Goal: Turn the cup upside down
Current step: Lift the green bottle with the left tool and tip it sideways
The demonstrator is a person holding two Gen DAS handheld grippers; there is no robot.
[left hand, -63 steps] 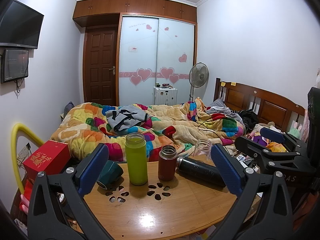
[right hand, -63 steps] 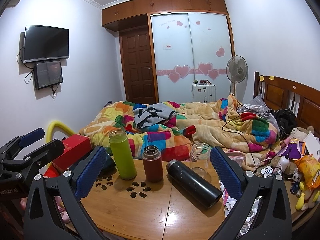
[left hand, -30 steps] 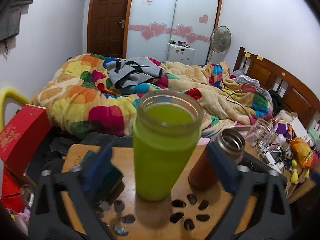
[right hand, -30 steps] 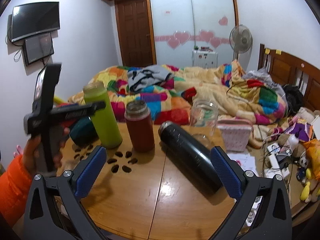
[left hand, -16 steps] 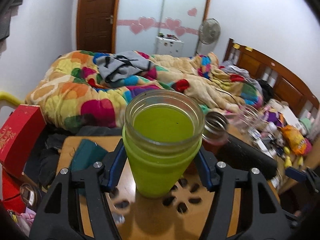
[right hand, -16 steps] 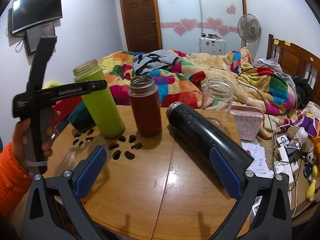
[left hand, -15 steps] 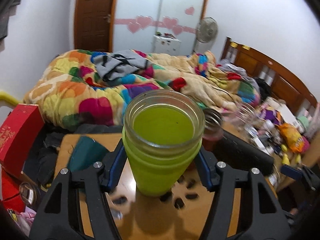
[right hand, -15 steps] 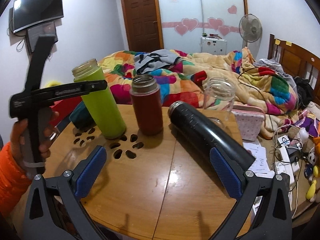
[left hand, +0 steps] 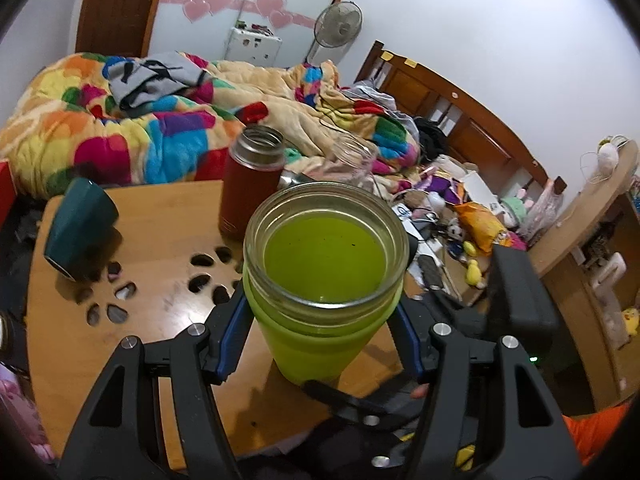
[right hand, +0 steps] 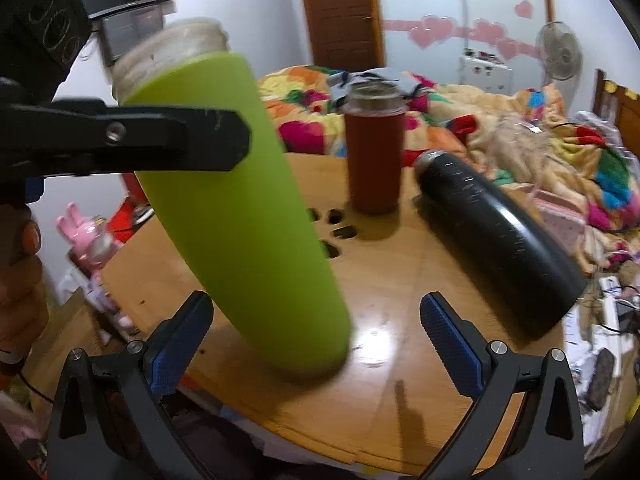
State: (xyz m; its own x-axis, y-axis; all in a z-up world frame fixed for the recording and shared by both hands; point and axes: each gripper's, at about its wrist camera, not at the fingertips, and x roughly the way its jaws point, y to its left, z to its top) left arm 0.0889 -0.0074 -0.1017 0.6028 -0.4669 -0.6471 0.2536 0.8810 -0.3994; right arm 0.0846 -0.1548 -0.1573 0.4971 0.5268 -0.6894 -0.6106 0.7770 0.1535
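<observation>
The tall lime-green cup [left hand: 324,296] with a clear glass rim is clamped between the blue pads of my left gripper [left hand: 320,332], which is shut on it. In the right wrist view the green cup [right hand: 236,208] is lifted off the wooden table [right hand: 400,280] and tilted, mouth toward the upper left. The left gripper's black finger [right hand: 172,140] crosses its upper part. My right gripper [right hand: 316,338] is open; the cup's base sits between its fingers without touching the pads.
On the table stand a dark red flask [right hand: 374,160] and a clear glass jar [left hand: 354,156]. A black bottle [right hand: 496,248] lies on its side at the right. A dark green cup [left hand: 78,226] lies at the left. A bed with a colourful blanket [left hand: 140,120] is behind.
My left gripper has lifted the green cup off the table, tilted it and brought it toward the front edge. My right gripper has moved in close under the cup's base.
</observation>
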